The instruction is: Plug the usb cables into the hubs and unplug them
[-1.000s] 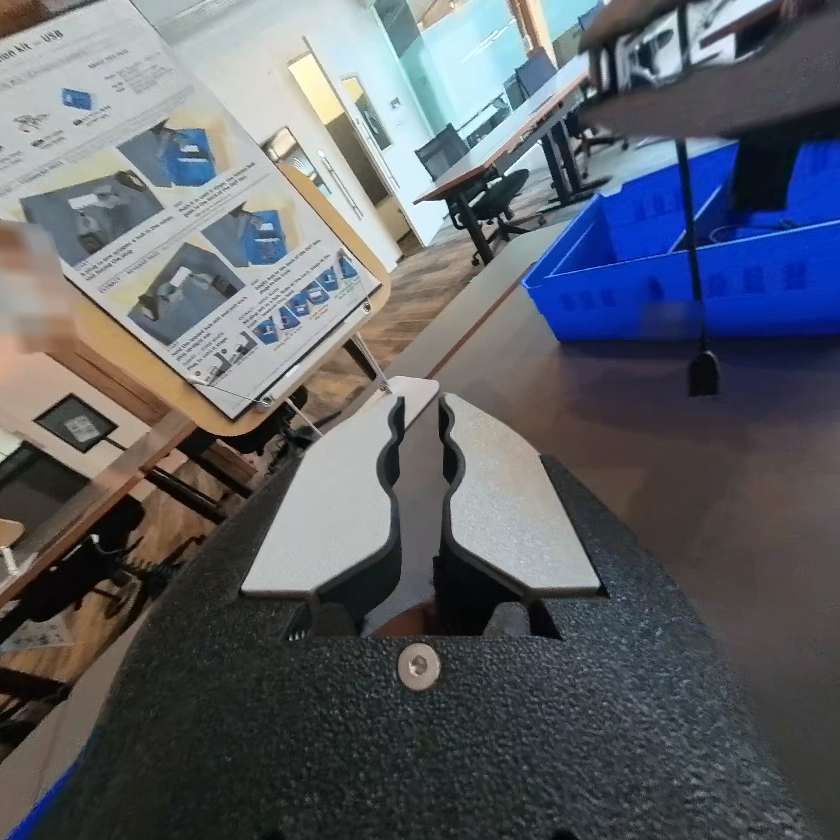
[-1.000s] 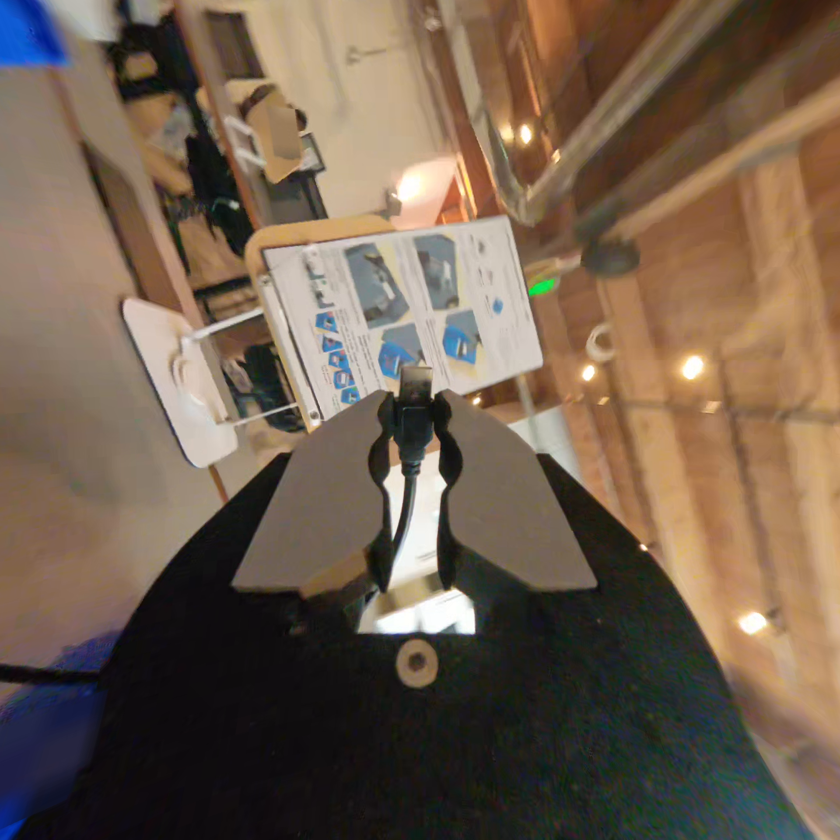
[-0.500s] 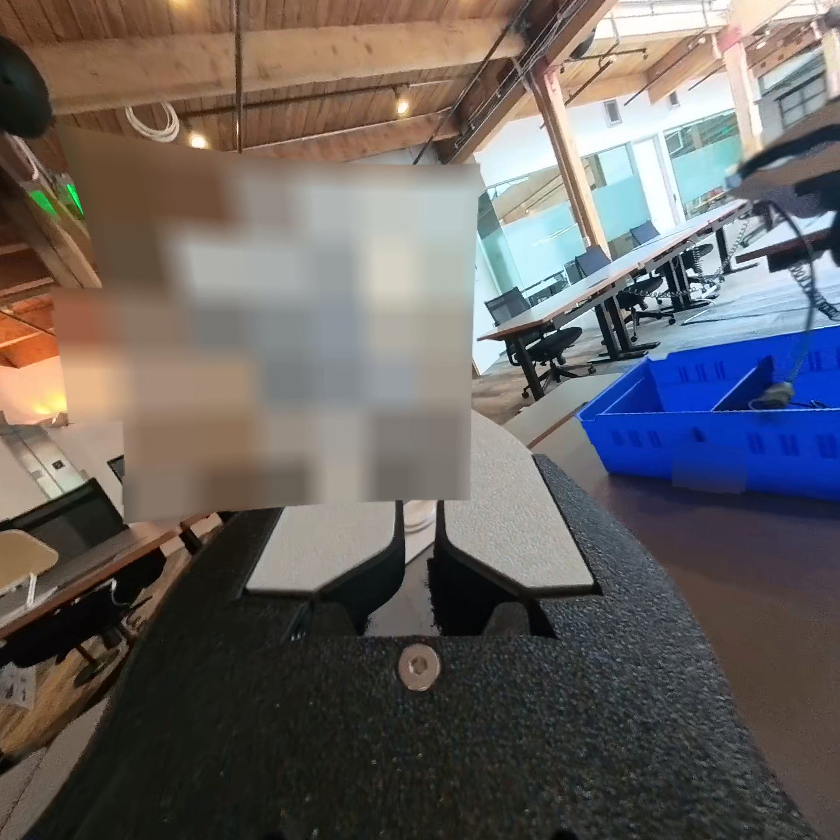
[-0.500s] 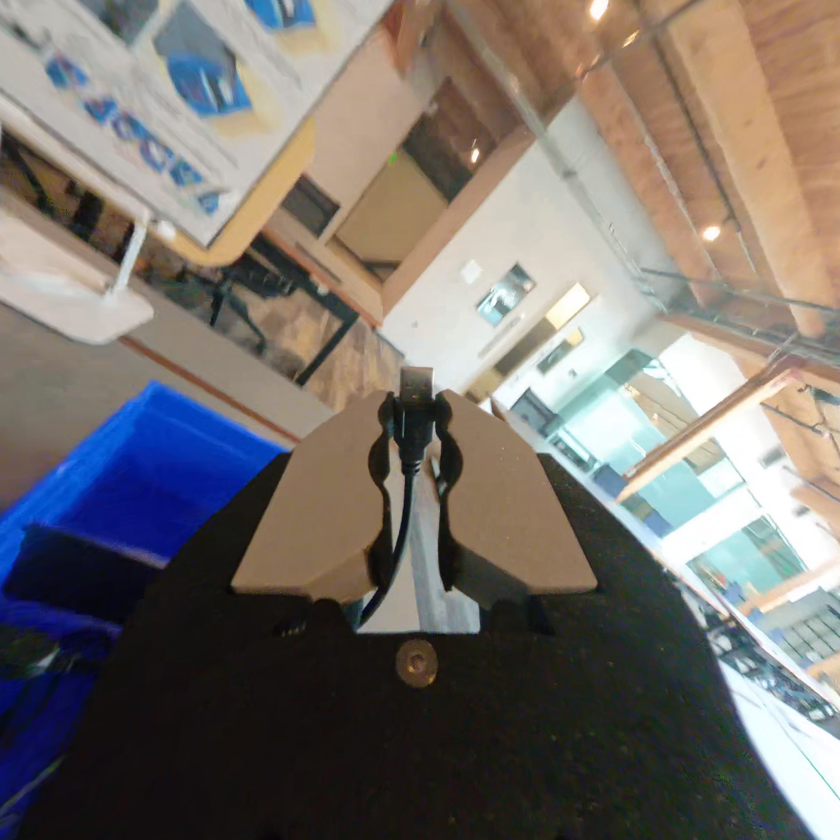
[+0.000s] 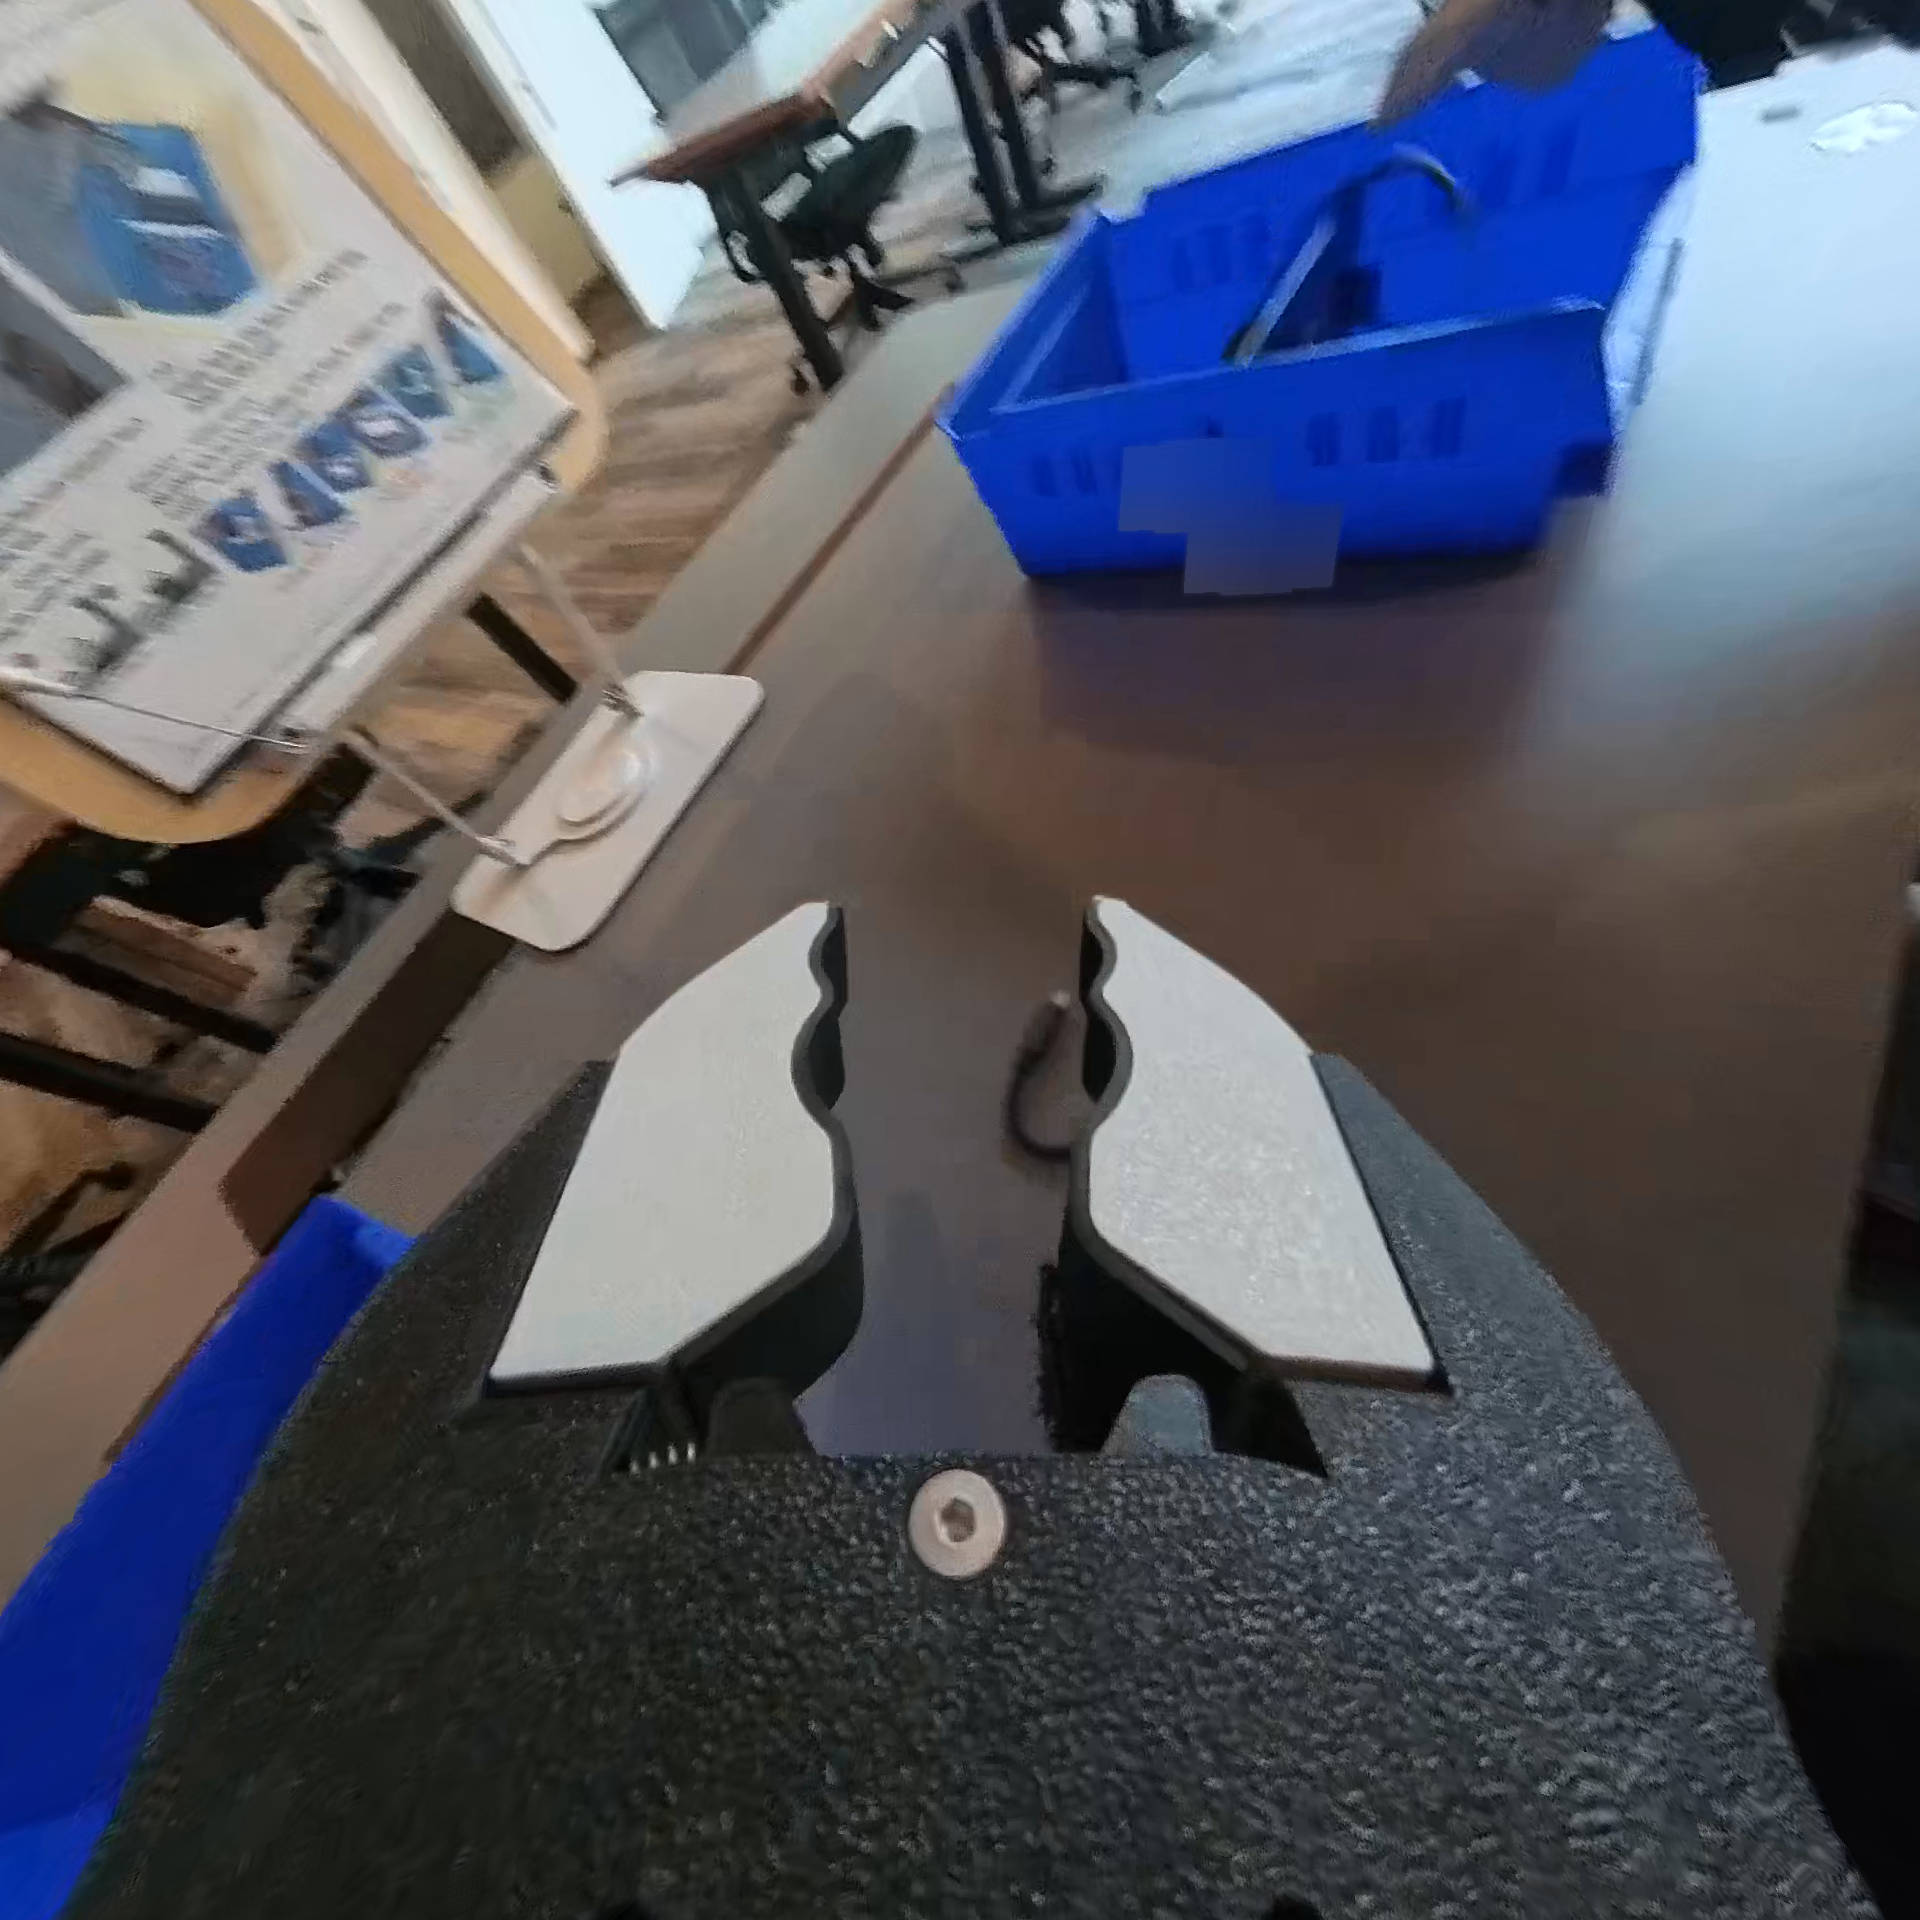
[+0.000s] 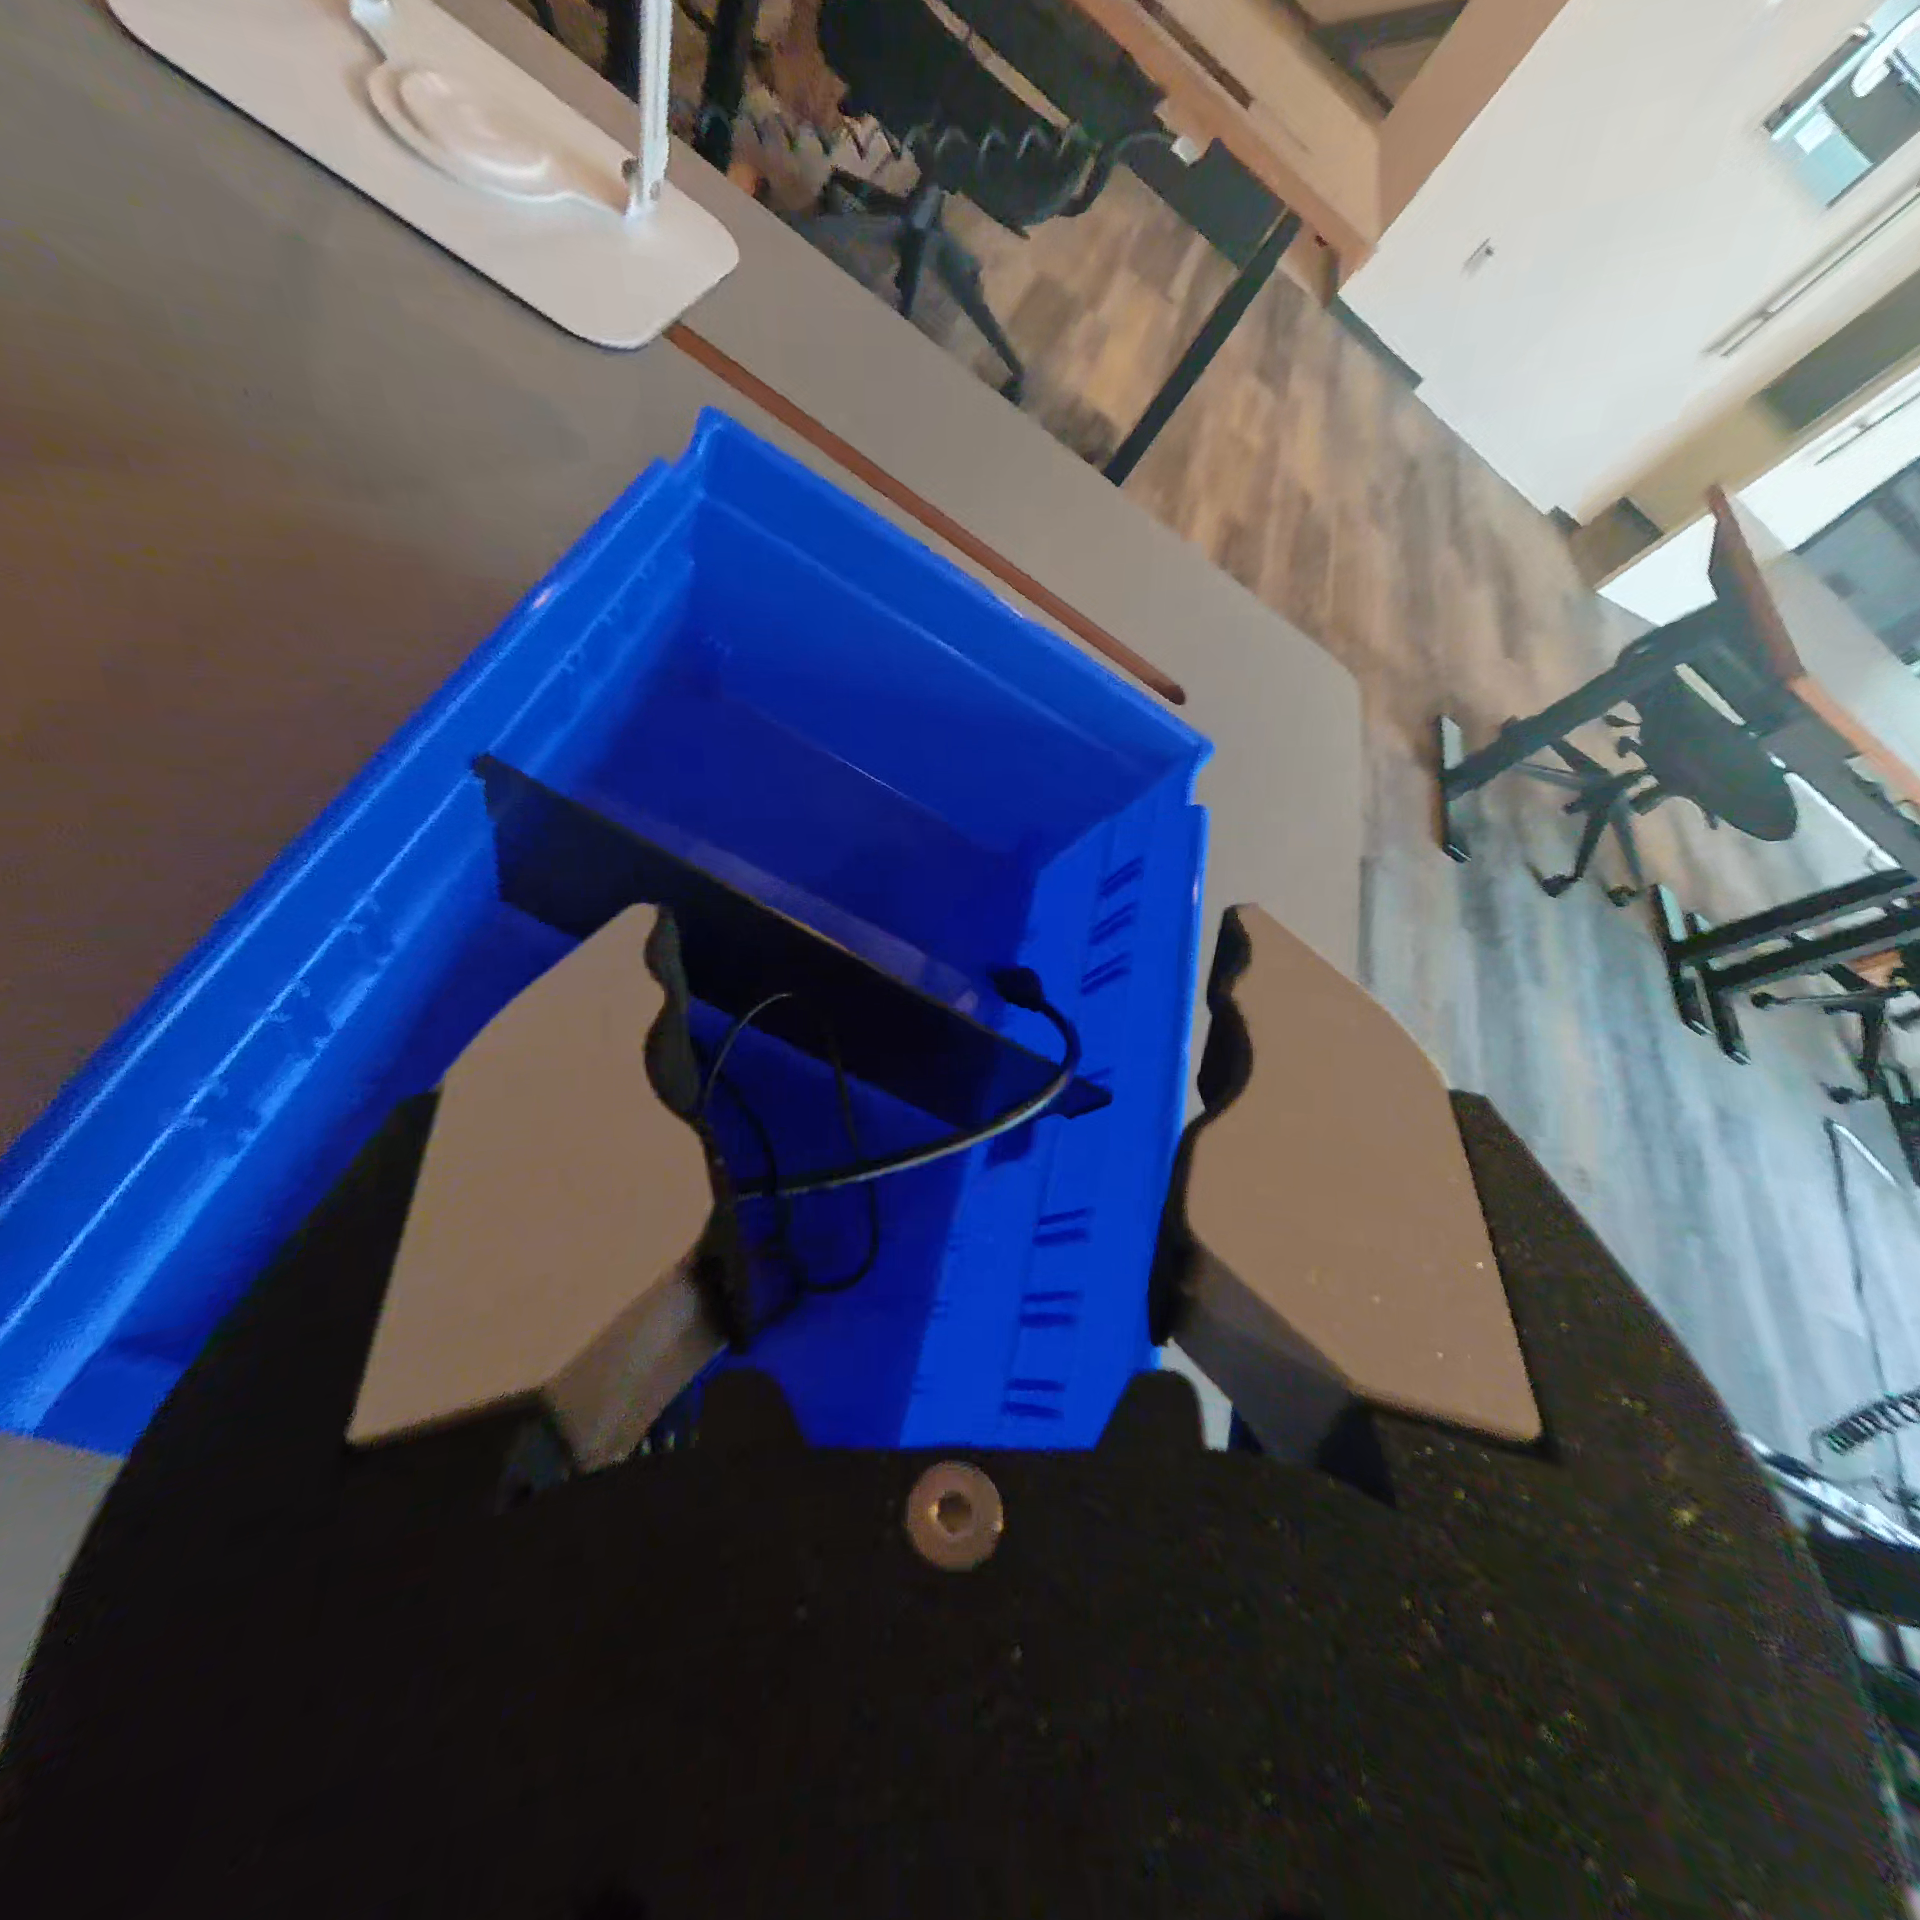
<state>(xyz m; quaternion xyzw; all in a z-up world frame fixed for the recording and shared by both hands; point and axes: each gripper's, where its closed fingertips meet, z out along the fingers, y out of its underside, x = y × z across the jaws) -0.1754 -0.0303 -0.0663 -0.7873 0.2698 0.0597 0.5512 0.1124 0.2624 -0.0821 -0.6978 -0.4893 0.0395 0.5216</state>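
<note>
My right gripper (image 6: pixel 940 920) is open and empty, held above a blue bin (image 6: pixel 343 997) that has a black divider (image 6: pixel 790 945). A thin black USB cable (image 6: pixel 852 1164) lies loose in the near compartment, and its plug (image 6: pixel 1023 987) rests against the divider. My left gripper (image 5: pixel 961 925) is open and empty, low over the dark table (image 5: pixel 1351 883). A short dark cable end (image 5: pixel 1039 1070) lies on the table beside its right finger (image 5: pixel 1226 1164). The blue bin also shows far off in the left wrist view (image 5: pixel 1299 416). No hub is in view.
A white stand base (image 5: pixel 613 800) holds an instruction sheet (image 5: pixel 239 488) at the table's left edge; the base also shows in the right wrist view (image 6: pixel 468 156). A second blue bin edge (image 5: pixel 156 1455) sits at my lower left. Office desks and chairs stand beyond the table. Left tips to right tips: about 40 cm.
My right gripper swung down over the blue bin and opened, and the USB cable it held now lies in the bin. My left gripper tipped down toward the table and opened.
</note>
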